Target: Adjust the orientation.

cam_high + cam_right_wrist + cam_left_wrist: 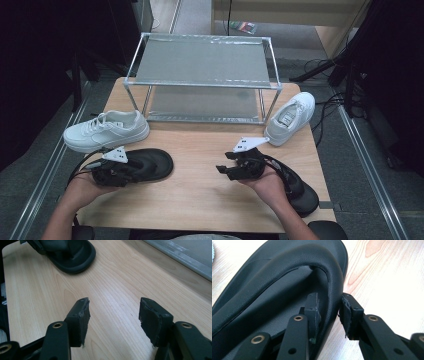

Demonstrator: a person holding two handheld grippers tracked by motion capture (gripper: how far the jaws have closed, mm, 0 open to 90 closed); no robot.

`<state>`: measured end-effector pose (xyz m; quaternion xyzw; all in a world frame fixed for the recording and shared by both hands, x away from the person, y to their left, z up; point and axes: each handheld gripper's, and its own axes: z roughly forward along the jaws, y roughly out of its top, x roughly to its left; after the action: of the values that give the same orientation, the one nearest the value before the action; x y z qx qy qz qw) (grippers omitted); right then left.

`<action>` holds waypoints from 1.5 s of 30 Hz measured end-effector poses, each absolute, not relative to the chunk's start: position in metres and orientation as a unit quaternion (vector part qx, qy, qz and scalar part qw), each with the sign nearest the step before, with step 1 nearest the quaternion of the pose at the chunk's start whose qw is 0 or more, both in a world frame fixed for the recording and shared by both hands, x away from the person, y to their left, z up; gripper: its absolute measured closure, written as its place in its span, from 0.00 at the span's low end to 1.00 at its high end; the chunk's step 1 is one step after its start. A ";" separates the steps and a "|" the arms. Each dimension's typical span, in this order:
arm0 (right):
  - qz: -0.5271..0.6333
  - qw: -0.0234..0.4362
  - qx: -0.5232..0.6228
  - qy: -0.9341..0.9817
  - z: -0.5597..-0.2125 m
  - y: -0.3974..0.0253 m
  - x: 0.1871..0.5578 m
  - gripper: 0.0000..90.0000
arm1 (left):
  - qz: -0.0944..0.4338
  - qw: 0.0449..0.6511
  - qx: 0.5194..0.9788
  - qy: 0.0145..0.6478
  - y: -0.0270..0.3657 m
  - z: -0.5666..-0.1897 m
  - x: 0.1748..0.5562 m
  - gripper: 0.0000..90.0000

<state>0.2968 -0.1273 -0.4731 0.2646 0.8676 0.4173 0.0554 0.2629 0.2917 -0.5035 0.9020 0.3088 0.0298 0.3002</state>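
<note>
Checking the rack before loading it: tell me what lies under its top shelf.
Under the metal rack's top shelf sits a grey lower shelf with nothing visible on it. Its rear part is covered by the top shelf, so I can't see there.

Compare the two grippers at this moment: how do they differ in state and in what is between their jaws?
The left gripper has its jaws around the strap of the left black sandal; the right gripper stands open with only bare table between its jaws. The left one sits over its sandal; the right one is beside the right black sandal. Both have black jaws.
</note>
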 end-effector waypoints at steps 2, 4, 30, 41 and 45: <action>0.417 0.054 0.266 0.867 -0.473 -0.127 0.297 0.48 | 0.027 0.299 0.902 0.310 0.291 -0.504 0.263 0.80; 0.417 0.046 0.263 0.869 -0.474 -0.127 0.297 0.48 | 0.019 0.296 0.901 0.316 0.288 -0.502 0.262 0.83; 0.426 0.028 0.276 0.861 -0.474 -0.129 0.296 0.49 | -0.010 0.293 0.891 0.346 0.256 -0.472 0.268 0.91; 0.428 0.032 0.294 0.854 -0.474 -0.135 0.292 0.48 | -0.022 0.299 0.887 0.353 0.220 -0.462 0.285 0.91; 0.428 0.040 0.301 0.851 -0.473 -0.135 0.290 0.48 | -0.026 0.297 0.888 0.350 0.212 -0.461 0.291 0.91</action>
<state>0.2897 -0.1351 -0.4730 0.3010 0.8512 0.4280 0.0398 0.2907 0.2123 -0.4607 0.8878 0.3503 -0.0258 0.2973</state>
